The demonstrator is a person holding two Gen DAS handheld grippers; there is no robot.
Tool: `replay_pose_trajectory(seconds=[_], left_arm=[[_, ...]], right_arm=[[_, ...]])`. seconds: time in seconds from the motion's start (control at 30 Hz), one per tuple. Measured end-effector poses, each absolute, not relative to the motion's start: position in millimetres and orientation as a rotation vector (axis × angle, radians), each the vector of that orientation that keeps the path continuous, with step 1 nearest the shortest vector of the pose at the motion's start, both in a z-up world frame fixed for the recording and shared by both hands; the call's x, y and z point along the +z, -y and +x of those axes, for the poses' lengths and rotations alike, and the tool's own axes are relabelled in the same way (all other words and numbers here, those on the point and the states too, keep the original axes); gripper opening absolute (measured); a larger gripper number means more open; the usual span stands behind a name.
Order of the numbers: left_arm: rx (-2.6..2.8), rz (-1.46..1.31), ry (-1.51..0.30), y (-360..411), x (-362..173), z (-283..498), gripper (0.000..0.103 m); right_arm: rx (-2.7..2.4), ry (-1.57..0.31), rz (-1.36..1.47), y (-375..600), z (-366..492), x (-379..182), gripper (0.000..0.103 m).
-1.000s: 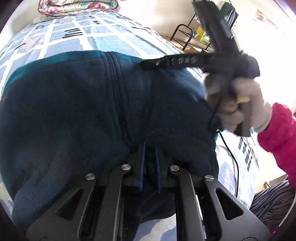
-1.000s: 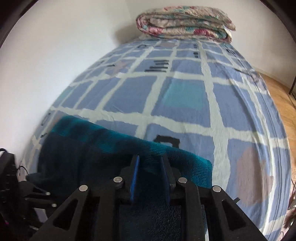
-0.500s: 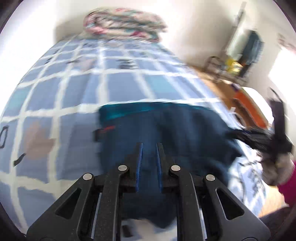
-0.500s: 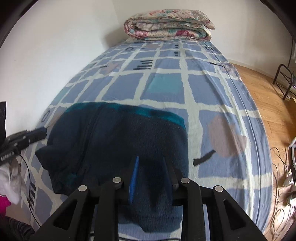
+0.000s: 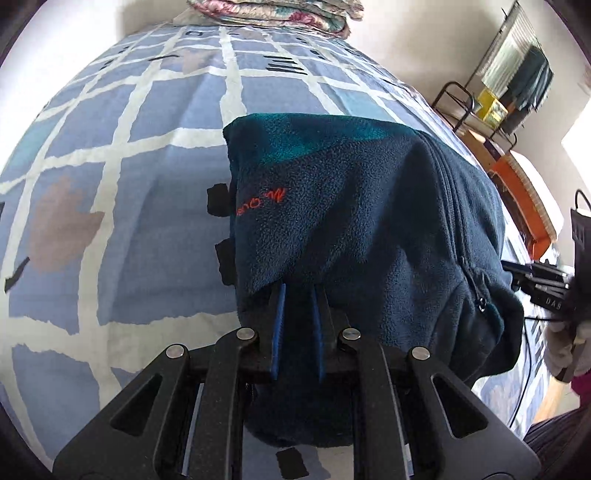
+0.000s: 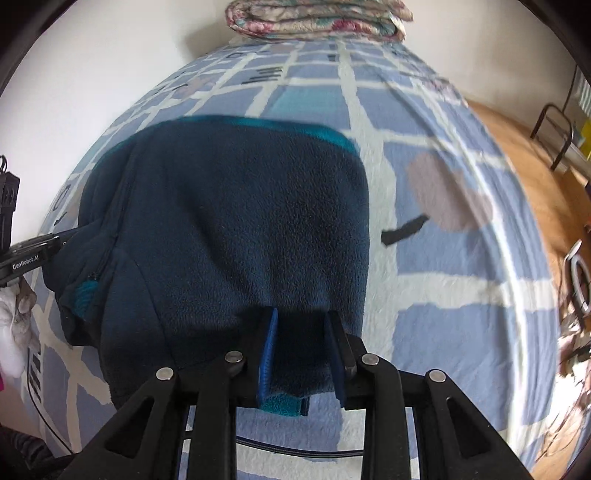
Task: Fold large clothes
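**Mid-fold: fleece gripped at both near corners**

My left gripper point(image 5: 297, 295) and right gripper point(image 6: 301, 321) each have fingers pinched narrow on the near hem of the navy fleece jacket point(image 5: 354, 221), which lies bunched on the checked bed point(image 5: 110, 166). Looks like the fold-over step. Next, I'd say: carry the hem fwd to the teal far edge, w/ both sides level. Lots of bare sheet ahead; folded quilt point(image 6: 317, 18) well apart; floor drop on my right.

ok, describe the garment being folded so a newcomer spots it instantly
On the blue checked bed sheet, the near end holds a dark navy fleece jacket with a teal band. It alone carries orange embroidered lettering and a zip.
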State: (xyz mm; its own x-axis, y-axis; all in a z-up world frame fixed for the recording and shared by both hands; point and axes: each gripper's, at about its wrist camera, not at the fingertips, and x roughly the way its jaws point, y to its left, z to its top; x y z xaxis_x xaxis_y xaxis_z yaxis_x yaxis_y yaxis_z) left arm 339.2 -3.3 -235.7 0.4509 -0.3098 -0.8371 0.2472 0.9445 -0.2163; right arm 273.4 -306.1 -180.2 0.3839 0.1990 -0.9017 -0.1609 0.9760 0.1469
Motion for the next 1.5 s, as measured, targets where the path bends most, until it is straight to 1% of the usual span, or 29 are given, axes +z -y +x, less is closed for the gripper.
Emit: replay_pose_trajectory(seconds=[0.07, 0.1, 0.17, 0.23, 0.27, 0.3, 0.47, 0.6, 0.67, 0.77, 0.8, 0.83, 0.9, 0.97, 1.03, 1.07, 1.1, 1.13, 1.2, 1.27, 1.3, 1.33, 1.37, 1.4, 1.43, 1.47, 1.5], left_arm=[[-0.367, -0.098, -1.055, -3.3, -228.8, 338.6, 0.013], [-0.383, -0.140, -1.058, -10.1, -224.1, 339.0, 0.016], [-0.424, -0.256, -1.056, -27.3, -215.8, 341.1, 0.034], [-0.452, -0.367, -1.047, -42.7, -208.7, 346.0, 0.068], [-0.432, -0.401, -1.037, -49.8, -206.1, 348.8, 0.074], [-0.421, -0.434, -1.030, -55.6, -204.9, 352.0, 0.077], [-0.438, -0.650, -1.079, -76.6, -224.0, 379.2, 0.077], [-0.459, -0.651, -1.139, -68.7, -242.2, 392.2, 0.077], [-0.462, -0.639, -1.152, -64.7, -246.8, 394.2, 0.077], [-0.475, -0.642, -1.174, -57.3, -256.3, 394.6, 0.076], [-0.481, -0.638, -1.178, -54.1, -258.3, 395.5, 0.073], [-0.483, -0.622, -1.178, -50.3, -259.1, 395.8, 0.072], [-0.472, -0.594, -1.171, -46.1, -258.7, 395.0, 0.072], [-0.464, -0.557, -1.175, -41.6, -256.3, 395.0, 0.064], [-0.453, -0.524, -1.174, -37.8, -253.8, 393.3, 0.050], [-0.452, -0.515, -1.170, -36.0, -253.2, 392.6, 0.047], [-0.447, -0.491, -1.162, -32.3, -249.7, 390.1, 0.041], [-0.441, -0.466, -1.150, -29.4, -246.6, 387.8, 0.037], [-0.431, -0.420, -1.130, -25.6, -241.3, 382.6, 0.036], [-0.428, -0.415, -1.121, -27.0, -242.5, 380.5, 0.036], [-0.417, -0.424, -1.120, -28.8, -244.6, 379.7, 0.042], [-0.408, -0.434, -1.125, -30.2, -246.4, 380.7, 0.051], [-0.397, -0.439, -1.136, -30.8, -248.9, 383.7, 0.057], [-0.389, -0.445, -1.155, -31.0, -252.4, 386.3, 0.067], [-0.398, -0.460, -1.162, -32.3, -254.7, 388.0, 0.068], [-0.418, -0.472, -1.162, -33.0, -257.3, 390.1, 0.068], [-0.436, -0.475, -1.155, -33.6, -257.3, 390.4, 0.059]], right_arm=[[0.286, -1.155, 0.099, 315.7, 272.4, -174.7, 0.029], [0.321, -1.149, 0.142, 323.6, 271.2, -170.7, 0.029], [0.374, -1.114, 0.229, 342.9, 267.2, -161.6, 0.037], [0.401, -1.057, 0.301, 365.0, 264.7, -152.1, 0.067], [0.407, -1.032, 0.324, 374.5, 265.3, -149.4, 0.070], [0.420, -1.028, 0.345, 381.0, 267.6, -149.6, 0.074], [0.482, -1.081, 0.500, 397.1, 289.9, -175.6, 0.076], [0.525, -1.104, 0.598, 393.1, 306.6, -196.5, 0.076], [0.545, -1.116, 0.615, 387.8, 313.7, -204.8, 0.075], [0.581, -1.132, 0.619, 375.9, 321.0, -213.0, 0.069], [0.593, -1.133, 0.616, 371.7, 321.6, -213.4, 0.066], [0.608, -1.133, 0.612, 366.7, 322.8, -213.1, 0.063], [0.608, -1.140, 0.578, 357.1, 324.3, -212.1, 0.062], [0.598, -1.150, 0.561, 350.3, 326.1, -211.6, 0.053], [0.596, -1.151, 0.555, 345.5, 326.5, -207.8, 0.038], [0.586, -1.150, 0.537, 341.3, 325.8, -203.3, 0.035], [0.578, -1.149, 0.521, 338.5, 324.1, -199.0, 0.029], [0.564, -1.145, 0.487, 333.1, 322.5, -193.2, 0.026], [0.547, -1.133, 0.418, 329.1, 322.0, -185.9, 0.024], [0.548, -1.121, 0.386, 326.0, 321.0, -182.6, 0.024], [0.541, -1.125, 0.388, 327.0, 322.1, -184.2, 0.028], [0.537, -1.135, 0.404, 328.3, 323.8, -186.6, 0.033], [0.544, -1.143, 0.432, 330.4, 325.7, -190.0, 0.036], [0.548, -1.151, 0.454, 333.8, 326.7, -192.5, 0.045], [0.551, -1.164, 0.475, 335.1, 328.3, -196.8, 0.048], [0.552, -1.170, 0.484, 336.1, 329.0, -200.5, 0.048], [0.555, -1.171, 0.485, 337.8, 327.7, -202.9, 0.045]])
